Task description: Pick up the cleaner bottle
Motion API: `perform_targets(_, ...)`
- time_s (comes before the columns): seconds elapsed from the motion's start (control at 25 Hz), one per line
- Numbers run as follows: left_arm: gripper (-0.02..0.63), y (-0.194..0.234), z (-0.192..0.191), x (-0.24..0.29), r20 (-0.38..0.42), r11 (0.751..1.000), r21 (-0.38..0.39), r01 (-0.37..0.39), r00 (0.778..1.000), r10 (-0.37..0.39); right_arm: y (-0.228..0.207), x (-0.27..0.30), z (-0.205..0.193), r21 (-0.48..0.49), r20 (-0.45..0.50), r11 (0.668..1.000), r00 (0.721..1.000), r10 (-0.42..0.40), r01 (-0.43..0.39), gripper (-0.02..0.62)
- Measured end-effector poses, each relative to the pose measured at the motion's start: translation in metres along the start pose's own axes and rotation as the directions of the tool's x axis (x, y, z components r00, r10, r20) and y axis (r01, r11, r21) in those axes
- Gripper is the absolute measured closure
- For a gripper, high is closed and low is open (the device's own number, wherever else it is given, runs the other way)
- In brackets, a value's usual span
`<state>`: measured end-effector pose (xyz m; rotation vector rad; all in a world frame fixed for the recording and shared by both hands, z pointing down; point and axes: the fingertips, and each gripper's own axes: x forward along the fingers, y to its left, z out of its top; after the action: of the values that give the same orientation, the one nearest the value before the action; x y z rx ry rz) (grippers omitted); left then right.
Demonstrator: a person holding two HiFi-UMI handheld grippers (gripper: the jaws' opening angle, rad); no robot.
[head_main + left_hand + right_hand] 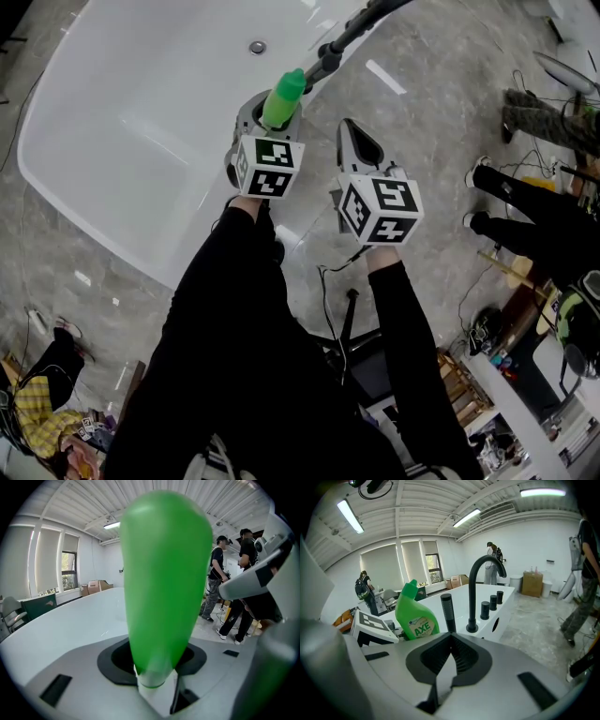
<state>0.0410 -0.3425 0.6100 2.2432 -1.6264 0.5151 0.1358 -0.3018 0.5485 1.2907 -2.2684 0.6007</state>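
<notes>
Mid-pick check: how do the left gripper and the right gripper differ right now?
The left gripper has its jaws closed on the green cleaner bottle; the right gripper holds nothing. The left gripper's jaws stand wide apart around the bottle, the right gripper's are shut together. The left gripper is at the bathtub rim, the right gripper over the floor beside it. Both point the same way, side by side.

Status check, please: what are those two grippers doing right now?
Left gripper closed on the green cleaner bottle, at the bathtub rim. Right gripper shut, empty, alongside. Black faucet close beyond the bottle; nothing blocking.
</notes>
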Motion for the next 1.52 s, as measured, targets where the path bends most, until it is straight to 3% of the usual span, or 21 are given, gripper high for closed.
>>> perform_targets(0.36,0.411,0.023,0.039,-0.009,0.063,1.000,-0.001,-0.010,0.998,0.010,0.011,0.004,0.027,-0.020,0.028,1.000,1.000,0.007,-0.007,0.594)
perform_targets(0.8,0.411,0.082,0.105,-0.043,0.171,0.997,-0.012,-0.078,0.982,0.078,0.064,0.018,0.099,-0.113,0.118,0.990,0.988,0.102,-0.088,0.594)
perform_targets(1.52,0.411,0.215,0.131,-0.174,0.193,0.956,-0.053,-0.289,0.936,0.294,0.203,0.052,0.171,-0.279,0.144,0.912,0.926,0.348,-0.299,0.594)
